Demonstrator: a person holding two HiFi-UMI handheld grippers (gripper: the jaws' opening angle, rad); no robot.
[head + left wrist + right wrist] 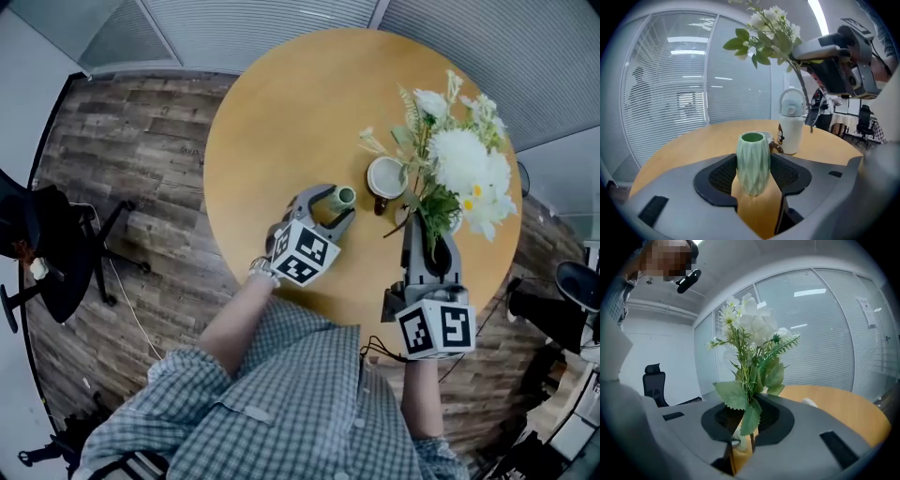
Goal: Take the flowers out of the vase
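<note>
On the round wooden table (272, 112), a green faceted vase (343, 196) (752, 161) stands upright with an empty mouth. My left gripper (337, 204) (753, 176) is shut on it, one jaw pad against each side. My right gripper (424, 232) (744, 427) is shut on the stems of a bunch of white flowers with green leaves (461, 169) (750, 333). The bunch is lifted clear of the vase and off to its right. In the left gripper view the flowers (768, 32) hang high, and their stem ends dangle beside the white cup.
A white lidded cup (386, 176) (792, 124) with a brown part at its base stands on the table between vase and flowers. A black office chair (47, 253) is on the wooden floor at left, another chair (574, 281) at right. Blind-covered glass walls stand beyond the table.
</note>
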